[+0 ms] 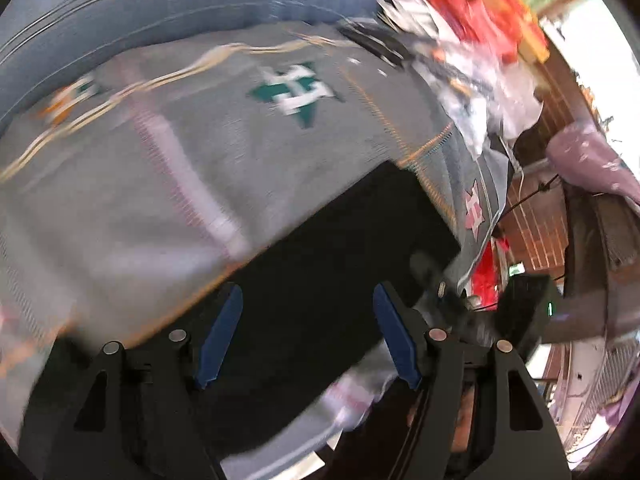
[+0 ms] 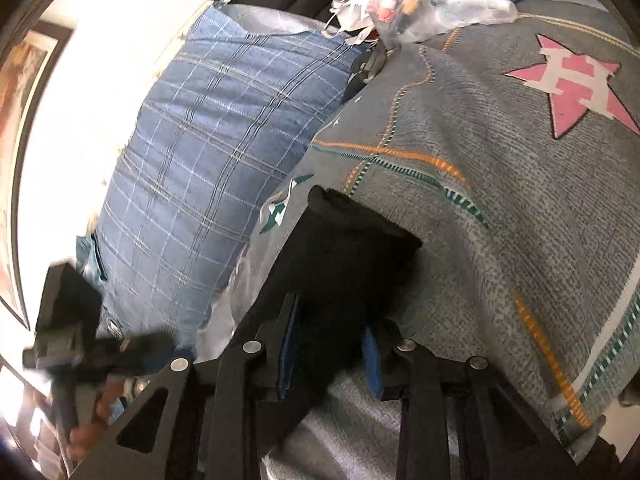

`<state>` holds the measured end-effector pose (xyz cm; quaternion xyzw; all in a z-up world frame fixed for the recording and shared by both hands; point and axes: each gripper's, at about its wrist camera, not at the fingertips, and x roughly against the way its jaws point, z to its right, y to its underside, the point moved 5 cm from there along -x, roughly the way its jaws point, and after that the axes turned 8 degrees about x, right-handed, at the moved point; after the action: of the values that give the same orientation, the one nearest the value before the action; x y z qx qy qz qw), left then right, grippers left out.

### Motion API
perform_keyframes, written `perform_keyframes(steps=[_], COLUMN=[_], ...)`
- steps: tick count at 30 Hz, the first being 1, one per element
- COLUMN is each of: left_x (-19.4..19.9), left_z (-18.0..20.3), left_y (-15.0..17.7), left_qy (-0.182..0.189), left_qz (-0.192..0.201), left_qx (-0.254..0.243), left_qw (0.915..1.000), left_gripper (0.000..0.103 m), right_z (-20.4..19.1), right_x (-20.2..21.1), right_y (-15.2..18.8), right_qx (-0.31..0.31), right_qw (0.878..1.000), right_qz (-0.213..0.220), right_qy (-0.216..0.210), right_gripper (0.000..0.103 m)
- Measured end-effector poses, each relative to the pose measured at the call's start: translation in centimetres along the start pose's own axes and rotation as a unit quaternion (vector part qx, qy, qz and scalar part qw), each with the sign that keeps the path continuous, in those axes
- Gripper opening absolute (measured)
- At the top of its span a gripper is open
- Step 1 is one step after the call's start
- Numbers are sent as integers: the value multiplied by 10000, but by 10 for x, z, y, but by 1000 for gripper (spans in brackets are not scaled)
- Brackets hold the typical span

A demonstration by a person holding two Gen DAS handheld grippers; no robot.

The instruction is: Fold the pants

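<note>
The right gripper (image 2: 332, 344) has its blue-padded jaws pinched on a bunch of black cloth, the pants (image 2: 340, 240), which rise in a dark, soft fold straight up from between the fingers and end in a rounded corner against the bedspread (image 2: 500, 200). The left gripper (image 1: 308, 332) stands with its jaws spread wide and nothing between them; the pants (image 1: 320, 288) lie flat under and ahead of it as a dark, squared slab, and I cannot tell whether the pads touch the cloth. That view is smeared with motion blur.

Around the pants the bedspread is a grey, nubbly weave stitched with orange and green-and-white dashed lines; a pink star (image 2: 576, 84) with a white letter sits to the right side, a green star (image 1: 296, 92) further up the bed. The open grey stretch around the pants gives the most room. On the far side it is hemmed in by a blue checked pillow (image 2: 200, 168), puffy and ribbed, lying along the white wall. At the head of the bed a heap of crinkled clear plastic bags (image 2: 432, 4) and something red (image 1: 480, 20) crowd the edge. In the left view the bedspread's edge drops off at the right.
</note>
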<state>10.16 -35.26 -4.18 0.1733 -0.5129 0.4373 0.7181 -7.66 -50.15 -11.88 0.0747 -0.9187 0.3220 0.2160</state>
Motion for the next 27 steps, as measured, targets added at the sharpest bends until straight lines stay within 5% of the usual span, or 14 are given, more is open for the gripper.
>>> perform_keyframes(steps=[10, 11, 17, 19, 21, 22, 27], left_x=[-74, -72, -72, -68, -64, -63, -40], left_z=[36, 40, 54, 52, 48, 47, 39], left_y=[-52, -52, -42, -42, -41, -40, -32], left_qy=[313, 411, 1228, 1351, 1530, 1536, 1626], left_qz=[-1032, -1006, -1250, -1132, -1111, -1102, -767], left_qx=[23, -53, -101, -31, 161, 217, 281], left_qw=[9942, 9941, 9845, 9843, 9818, 9817, 9833], left_gripper=[70, 79, 79, 68, 22, 14, 9], right_z=[5, 5, 4, 4, 4, 3, -19], right_x=[6, 6, 1, -2, -5, -6, 8], right_y=[1, 1, -3, -5, -7, -9, -17], right_qx=[-43, -50, 58, 79, 87, 109, 565], right_qw=[9992, 9991, 9991, 9990, 9990, 9990, 9976], right_qz=[248, 259, 324, 317, 261, 213, 163], right_qy=[-307, -325, -282, -303, -357, -379, -367], right_gripper=[30, 30, 26, 23, 18, 13, 10])
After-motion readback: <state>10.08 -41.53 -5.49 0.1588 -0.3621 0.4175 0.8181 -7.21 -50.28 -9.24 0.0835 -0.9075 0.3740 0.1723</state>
